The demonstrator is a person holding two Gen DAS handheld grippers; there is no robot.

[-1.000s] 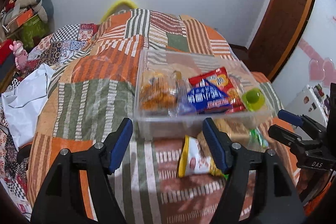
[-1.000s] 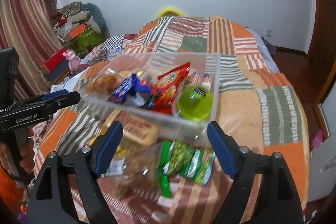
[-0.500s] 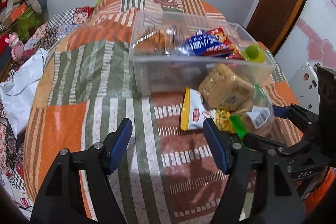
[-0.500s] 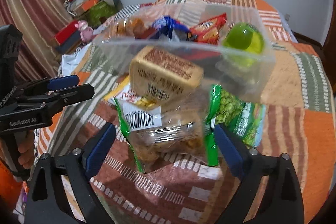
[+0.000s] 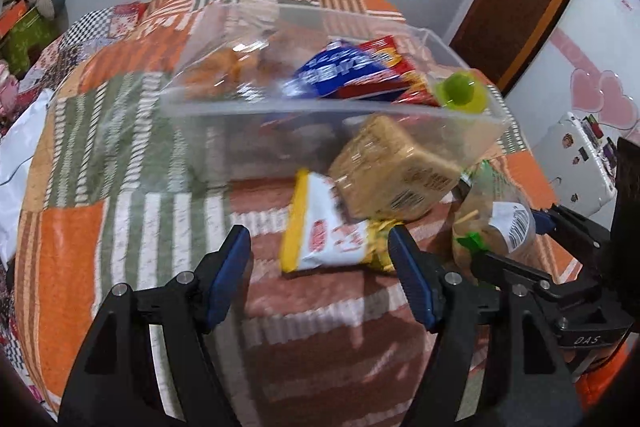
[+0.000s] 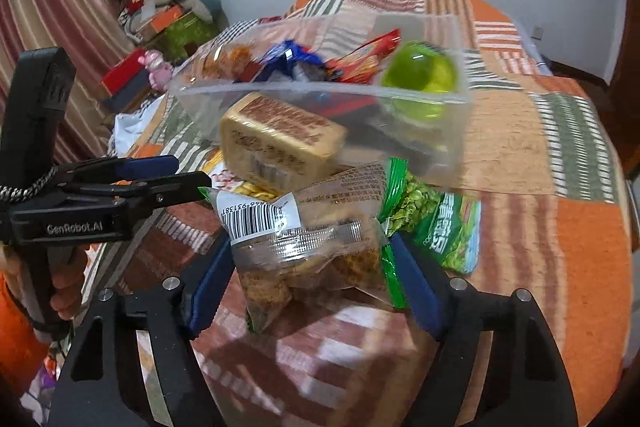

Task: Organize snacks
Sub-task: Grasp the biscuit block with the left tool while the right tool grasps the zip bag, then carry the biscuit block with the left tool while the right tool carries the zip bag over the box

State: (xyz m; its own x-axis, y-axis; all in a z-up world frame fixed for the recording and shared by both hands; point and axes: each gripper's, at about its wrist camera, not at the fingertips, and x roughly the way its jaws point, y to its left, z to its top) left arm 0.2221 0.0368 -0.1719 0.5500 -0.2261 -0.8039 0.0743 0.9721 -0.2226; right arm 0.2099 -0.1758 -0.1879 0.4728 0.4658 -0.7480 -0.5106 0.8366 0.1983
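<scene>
Clear snack bag [image 6: 308,251] sits between the closing right hand-held gripper's [image 6: 310,279] jaws.

i see a bedspread [image 5: 120,235] patched in orange, olive-green and white stripes, rust-brown up close. the bin [image 6: 452,131] is clear plastic; inside sit a lime-green cup [image 6: 420,75], a blue packet [image 5: 340,71] and a red one [image 6: 368,55]. outside: a tan block [image 6: 280,135], a yellow-and-white pack [image 5: 320,231], a bright green bag [image 6: 440,223].
</scene>
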